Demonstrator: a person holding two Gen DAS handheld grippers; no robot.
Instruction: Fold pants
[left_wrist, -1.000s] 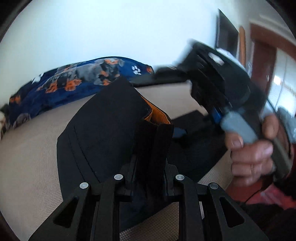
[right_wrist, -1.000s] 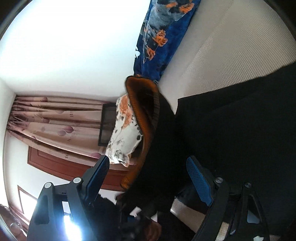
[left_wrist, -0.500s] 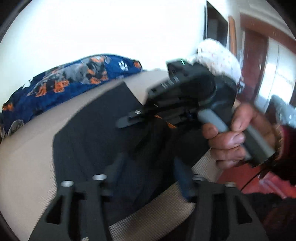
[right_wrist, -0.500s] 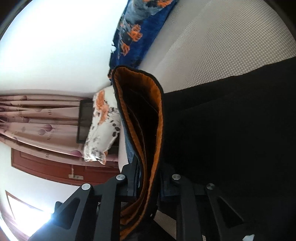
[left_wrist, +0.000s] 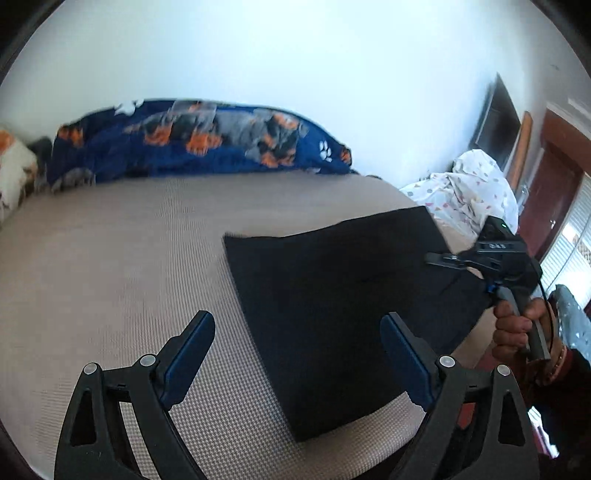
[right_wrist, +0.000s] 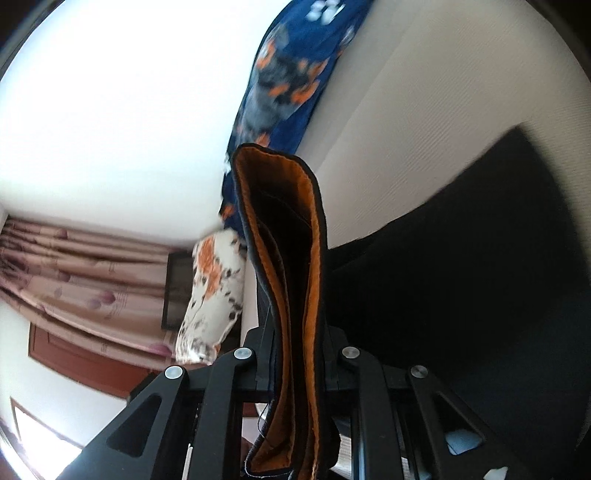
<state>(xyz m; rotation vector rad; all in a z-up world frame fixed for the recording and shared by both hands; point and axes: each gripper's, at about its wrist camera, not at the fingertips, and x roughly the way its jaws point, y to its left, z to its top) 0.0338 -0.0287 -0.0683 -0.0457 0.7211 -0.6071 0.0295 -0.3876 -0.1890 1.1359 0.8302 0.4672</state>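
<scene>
The black pants (left_wrist: 343, 302) lie in a flat folded slab on the beige bed (left_wrist: 122, 266), near its right front edge. My left gripper (left_wrist: 297, 354) is open and empty, hovering above the pants' near left edge. My right gripper (right_wrist: 295, 354) is shut on the pants' orange-lined waistband (right_wrist: 284, 258), which stands up between its fingers. In the left wrist view the right gripper (left_wrist: 443, 259) sits at the pants' far right edge, held by a hand (left_wrist: 517, 325).
A blue dog-print blanket (left_wrist: 199, 140) lies along the far side of the bed against the white wall. A white patterned bundle (left_wrist: 469, 192) sits at the right. A floral pillow (right_wrist: 210, 295), curtains and a wooden door show in the right wrist view.
My left gripper has let go of the pants, opened and pulled back to the left. My right gripper has closed on the waistband and carried it to the pants' right edge.
</scene>
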